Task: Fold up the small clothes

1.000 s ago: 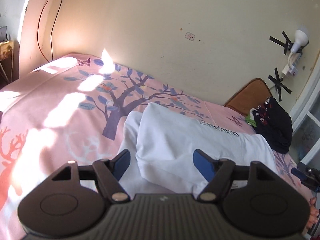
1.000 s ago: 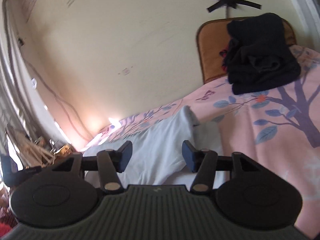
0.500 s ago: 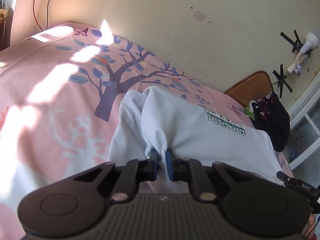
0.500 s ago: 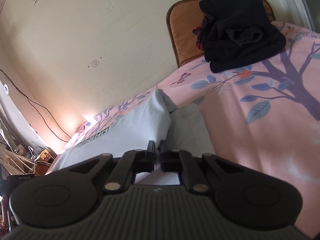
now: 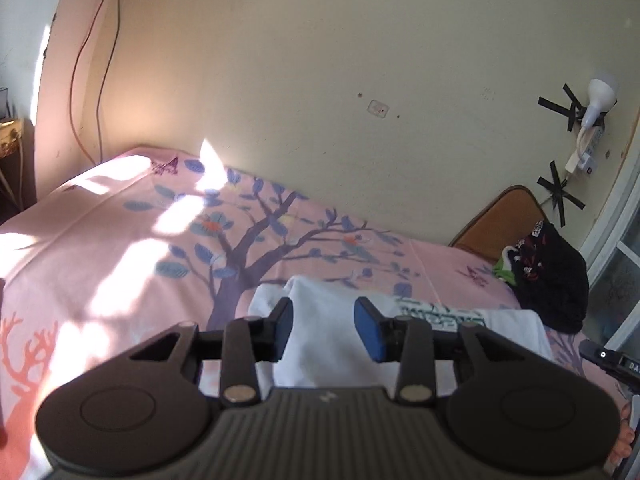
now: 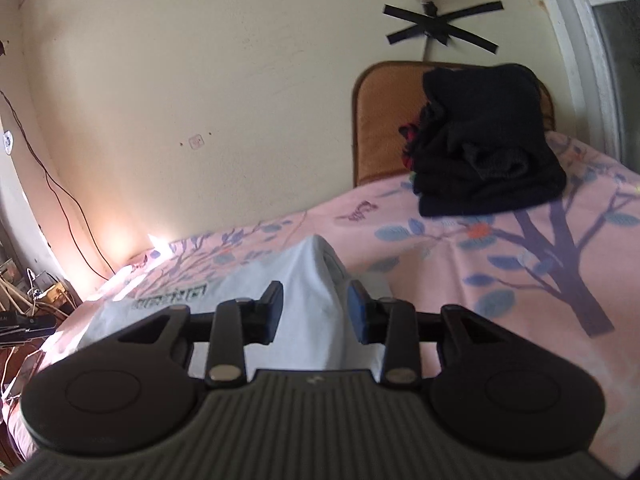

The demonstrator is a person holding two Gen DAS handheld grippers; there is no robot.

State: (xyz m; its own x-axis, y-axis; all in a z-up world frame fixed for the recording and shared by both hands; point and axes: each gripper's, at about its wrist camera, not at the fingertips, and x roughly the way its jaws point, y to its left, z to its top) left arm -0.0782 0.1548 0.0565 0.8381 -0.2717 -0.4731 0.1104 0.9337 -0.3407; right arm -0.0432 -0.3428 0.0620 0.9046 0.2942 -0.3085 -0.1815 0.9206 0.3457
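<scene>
left wrist view: the left gripper is opening, blue pads apart, with a raised fold of the white t-shirt between them but unpressed. the shirt lies on the pink tree-print bedsheet.

right wrist view: the right gripper is opening too, the shirt's ridge between its pads, untouched. a folded black garment pile sits well apart.

Pink tree-print bed carries a white shirt and dark folded clothes
</scene>
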